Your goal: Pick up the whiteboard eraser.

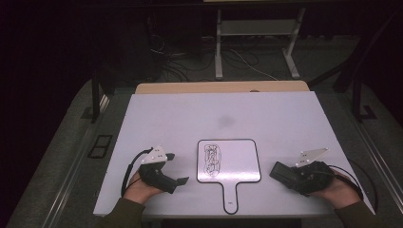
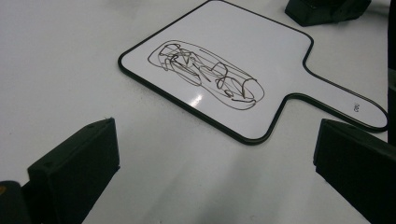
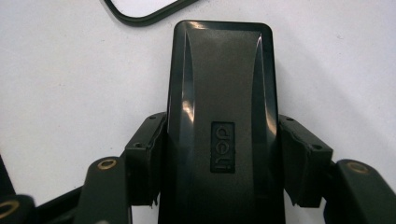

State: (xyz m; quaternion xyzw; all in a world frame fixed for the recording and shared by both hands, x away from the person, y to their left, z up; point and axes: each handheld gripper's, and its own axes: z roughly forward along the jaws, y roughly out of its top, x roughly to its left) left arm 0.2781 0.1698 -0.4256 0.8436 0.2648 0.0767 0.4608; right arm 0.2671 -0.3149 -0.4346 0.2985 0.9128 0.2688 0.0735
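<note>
A small handled whiteboard (image 1: 229,161) with a black rim lies flat in the middle of the white table, its handle pointing at the front edge. Black scribbles (image 2: 208,70) cover part of its face. My left gripper (image 1: 177,168) rests to the left of the board, jaws wide open with nothing between them; in the left gripper view (image 2: 217,154) only bare table lies in that gap. To the right of the board, my right gripper (image 1: 286,175) is shut on a black eraser (image 3: 222,93), its pads pressing both long sides. A corner of the whiteboard (image 3: 140,7) lies just beyond the eraser.
The white tabletop (image 1: 190,114) has bare room behind the board and a faint grey smudge (image 1: 225,121). A wooden strip (image 1: 218,87) borders its far edge. Beyond stand white desk legs (image 1: 218,47) and floor cables (image 1: 190,59).
</note>
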